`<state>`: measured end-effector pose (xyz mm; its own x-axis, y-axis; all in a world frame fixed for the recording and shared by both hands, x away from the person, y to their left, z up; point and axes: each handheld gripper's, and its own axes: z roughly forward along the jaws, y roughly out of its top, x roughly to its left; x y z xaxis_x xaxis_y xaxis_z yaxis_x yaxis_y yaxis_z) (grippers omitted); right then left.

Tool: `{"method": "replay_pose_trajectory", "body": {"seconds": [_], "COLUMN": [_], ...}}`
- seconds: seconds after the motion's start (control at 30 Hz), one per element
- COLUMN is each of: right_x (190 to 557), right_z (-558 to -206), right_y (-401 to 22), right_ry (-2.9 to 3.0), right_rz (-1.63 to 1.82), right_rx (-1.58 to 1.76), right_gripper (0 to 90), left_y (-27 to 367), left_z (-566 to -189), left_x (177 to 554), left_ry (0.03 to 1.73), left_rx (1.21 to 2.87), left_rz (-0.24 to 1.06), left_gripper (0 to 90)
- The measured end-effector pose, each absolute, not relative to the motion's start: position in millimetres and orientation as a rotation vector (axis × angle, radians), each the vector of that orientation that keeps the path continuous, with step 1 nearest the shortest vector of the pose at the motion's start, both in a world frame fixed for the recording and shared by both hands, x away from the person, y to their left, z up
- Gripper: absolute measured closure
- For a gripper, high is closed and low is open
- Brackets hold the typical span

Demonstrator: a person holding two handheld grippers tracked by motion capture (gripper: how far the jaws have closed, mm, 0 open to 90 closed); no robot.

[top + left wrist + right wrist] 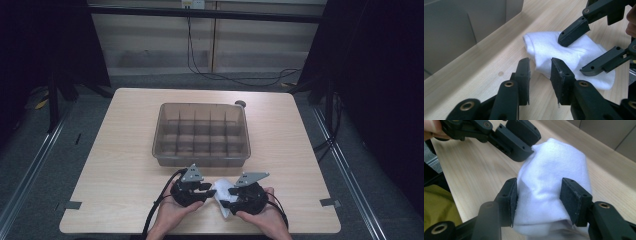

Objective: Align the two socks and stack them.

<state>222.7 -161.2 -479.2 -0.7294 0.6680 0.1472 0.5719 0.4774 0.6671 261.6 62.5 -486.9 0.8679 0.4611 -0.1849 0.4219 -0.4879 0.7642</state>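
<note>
White cloth (551, 185) lies lengthwise between the right gripper's (539, 195) jaws.

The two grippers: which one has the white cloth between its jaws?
The right gripper: its jaws straddle the white cloth. The left gripper has only bare table between its jaws, beside the cloth.

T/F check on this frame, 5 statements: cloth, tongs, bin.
1. The white cloth lies on the wooden table. True.
2. The cloth sits between the jaws of the right tongs. True.
3. The left tongs have the cloth clamped. False: their jaws stand apart at the cloth's edge, nothing between them.
4. The cloth is inside the divided bin. False: it lies on the table in front of the bin, near the person's hands.
5. The bin's compartments hold folded cloths. False: they look empty in the high view.
</note>
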Motion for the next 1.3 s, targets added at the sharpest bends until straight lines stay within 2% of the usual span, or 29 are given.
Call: {"method": "replay_pose_trajectory", "body": {"seconds": [0.3,0.73,1.03,1.3], "right_x": [227.1,239.5,248.0,251.9], "right_z": [-481.4,-478.7,-477.0,-476.2], "right_y": [-169.1,-184.9,-196.0,-202.4], "right_ry": [2.543,2.449,2.366,2.323], "right_rz": [1.142,1.059,1.01,0.966], "right_rx": [1.165,1.301,1.429,1.473], "right_gripper": [49.0,49.0,49.0,49.0], "left_y": [84.9,123.3,150.4,166.5], "left_z": [-491.8,-495.3,-494.8,-494.7], "left_x": [252.7,249.6,253.2,251.4], "left_ry": [0.673,0.704,0.76,0.761], "left_rx": [2.123,2.037,1.922,1.897], "left_rz": [0.121,0.242,0.305,0.416], "left_gripper": [50.2,15.5,15.8,15.9]}}
